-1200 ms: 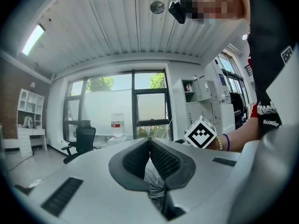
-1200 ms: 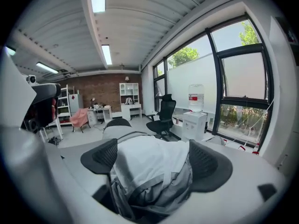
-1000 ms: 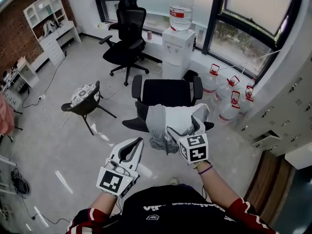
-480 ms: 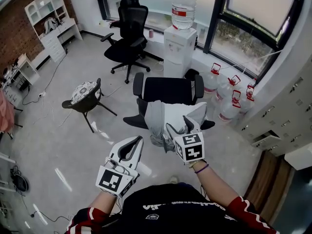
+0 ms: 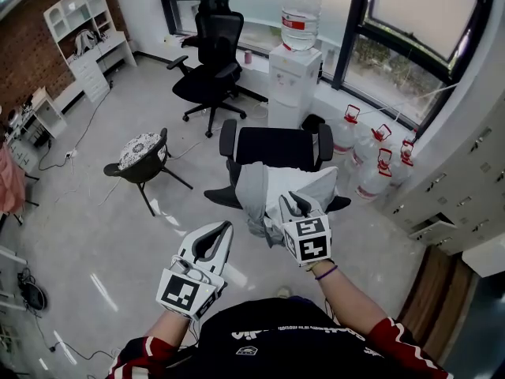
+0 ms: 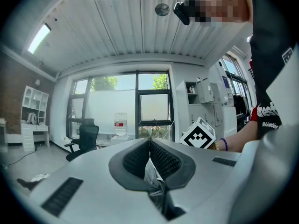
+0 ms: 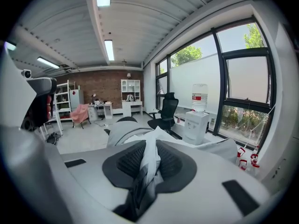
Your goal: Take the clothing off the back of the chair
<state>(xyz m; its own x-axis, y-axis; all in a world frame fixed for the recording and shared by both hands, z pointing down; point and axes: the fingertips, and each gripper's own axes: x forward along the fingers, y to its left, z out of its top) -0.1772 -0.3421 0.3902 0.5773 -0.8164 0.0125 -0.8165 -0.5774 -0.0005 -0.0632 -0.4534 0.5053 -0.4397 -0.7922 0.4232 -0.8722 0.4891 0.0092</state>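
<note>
Grey clothing (image 5: 264,192) hangs over the back of a black office chair (image 5: 276,144), the back being the side nearest me. My right gripper (image 5: 293,201) is at the top of that back. Its jaws have just been closing and now pinch a fold of the clothing (image 7: 148,160) between the black pads (image 7: 170,164). My left gripper (image 5: 223,229) is held lower, to the left of the hanging cloth and apart from it. Its tips meet with nothing between them, and the clothing (image 6: 156,190) shows beyond the gap behind them.
A water dispenser (image 5: 293,73) stands behind the chair, with several water jugs (image 5: 371,156) to its right. Another black office chair (image 5: 209,61) is at the back, and a small chair with a patterned cushion (image 5: 140,160) at the left. Lockers (image 5: 465,188) line the right wall.
The right gripper's jaws, open around the cloth a second ago, have closed on a fold of it. The left gripper has stayed where it was.
</note>
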